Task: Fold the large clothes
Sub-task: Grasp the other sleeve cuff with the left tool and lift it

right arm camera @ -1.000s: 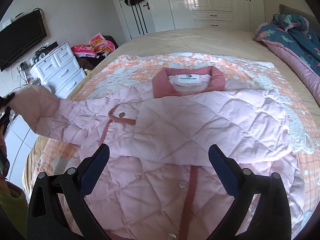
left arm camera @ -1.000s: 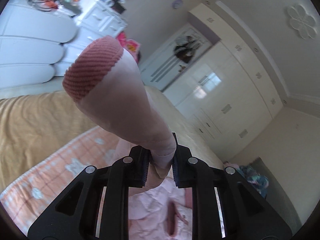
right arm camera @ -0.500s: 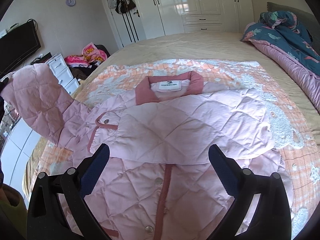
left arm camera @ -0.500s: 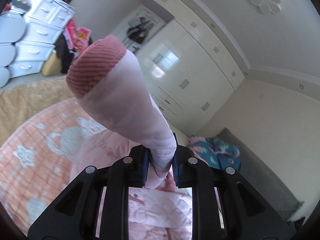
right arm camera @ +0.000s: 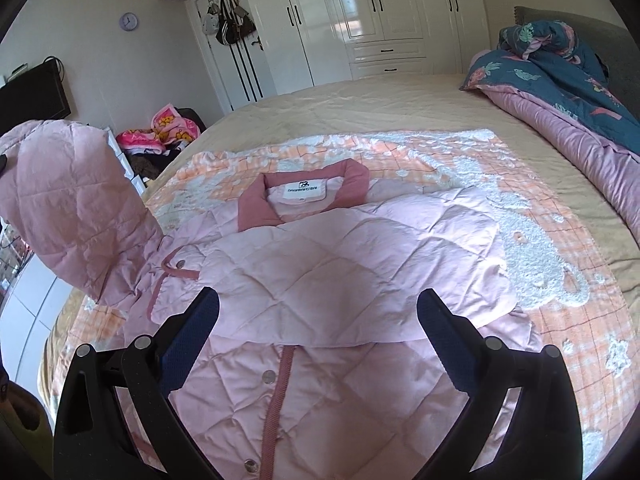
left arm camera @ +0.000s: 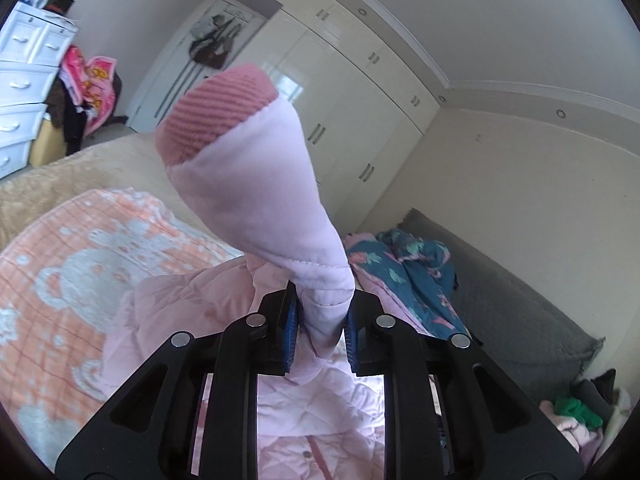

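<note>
One pink quilted jacket (right arm camera: pixel 320 280) flat on orange patterned blanket (right arm camera: pixel 560 320), collar away, one sleeve (left arm camera: pixel 256 184) raised upright, clamped in left gripper (left arm camera: pixel 320 332); right gripper (right arm camera: pixel 318 340) spread, empty.

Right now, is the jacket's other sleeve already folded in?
Folded: that sleeve lies flat across the quilted jacket chest, below the collar.

A glossy white wardrobe (right arm camera: pixel 384 20) fills the far wall at twelve o'clock, handbags (right arm camera: pixel 230 22) hanging on a door at eleven beside a round wall clock (right arm camera: pixel 129 22), a black television (right arm camera: pixel 34 94) at nine, daylight glinting off the wardrobe doors
</note>
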Tool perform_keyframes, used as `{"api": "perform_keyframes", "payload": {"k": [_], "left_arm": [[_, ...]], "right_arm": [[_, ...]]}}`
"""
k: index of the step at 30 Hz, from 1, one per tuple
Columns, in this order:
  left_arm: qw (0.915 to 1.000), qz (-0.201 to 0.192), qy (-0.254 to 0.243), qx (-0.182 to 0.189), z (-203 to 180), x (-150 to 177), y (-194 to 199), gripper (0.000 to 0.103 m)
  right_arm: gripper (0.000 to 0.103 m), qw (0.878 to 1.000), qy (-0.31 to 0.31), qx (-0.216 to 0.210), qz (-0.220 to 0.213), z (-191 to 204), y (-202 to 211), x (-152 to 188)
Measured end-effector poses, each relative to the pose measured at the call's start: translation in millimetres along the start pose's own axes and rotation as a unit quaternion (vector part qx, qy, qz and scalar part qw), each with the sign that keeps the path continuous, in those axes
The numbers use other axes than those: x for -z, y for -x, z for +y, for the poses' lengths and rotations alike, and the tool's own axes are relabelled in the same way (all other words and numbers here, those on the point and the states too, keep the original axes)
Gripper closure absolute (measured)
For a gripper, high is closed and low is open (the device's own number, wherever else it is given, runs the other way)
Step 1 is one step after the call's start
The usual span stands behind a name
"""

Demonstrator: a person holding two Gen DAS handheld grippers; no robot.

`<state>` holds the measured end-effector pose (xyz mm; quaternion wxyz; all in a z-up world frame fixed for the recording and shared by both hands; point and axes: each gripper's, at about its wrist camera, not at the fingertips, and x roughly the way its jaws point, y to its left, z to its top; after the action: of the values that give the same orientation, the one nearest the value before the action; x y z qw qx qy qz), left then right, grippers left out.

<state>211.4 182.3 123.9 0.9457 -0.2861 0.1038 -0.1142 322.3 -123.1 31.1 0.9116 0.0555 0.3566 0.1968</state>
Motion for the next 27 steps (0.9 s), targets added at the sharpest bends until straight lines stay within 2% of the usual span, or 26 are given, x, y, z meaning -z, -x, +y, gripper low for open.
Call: {"api": "perform_keyframes", "payload": {"k": [5,12,16,27], "left_arm": [[0.9994,0.011,-0.032,0.009,-18,13,-17,0.092],[0.9963,0.053,-0.061,0.029,-36,39,-50,0.092],[0.9932,0.08,-0.073,0.041,-40,57,-67,0.092],[0.9787,0.163,-0.119,0.034,-47,112,-117,0.091]], "right_arm": [[0.004,1.0,0.004,0.007,-0.005,-12,-1,-6],[0.004,1.0,-0.02,-0.006,-0.022,-36,2,-7],[0.004,0.999,-0.037,-0.002,-0.015,-52,-2,-1],[0.004,0.997,-0.069,0.0,-0.02,-78,2,5]]}}
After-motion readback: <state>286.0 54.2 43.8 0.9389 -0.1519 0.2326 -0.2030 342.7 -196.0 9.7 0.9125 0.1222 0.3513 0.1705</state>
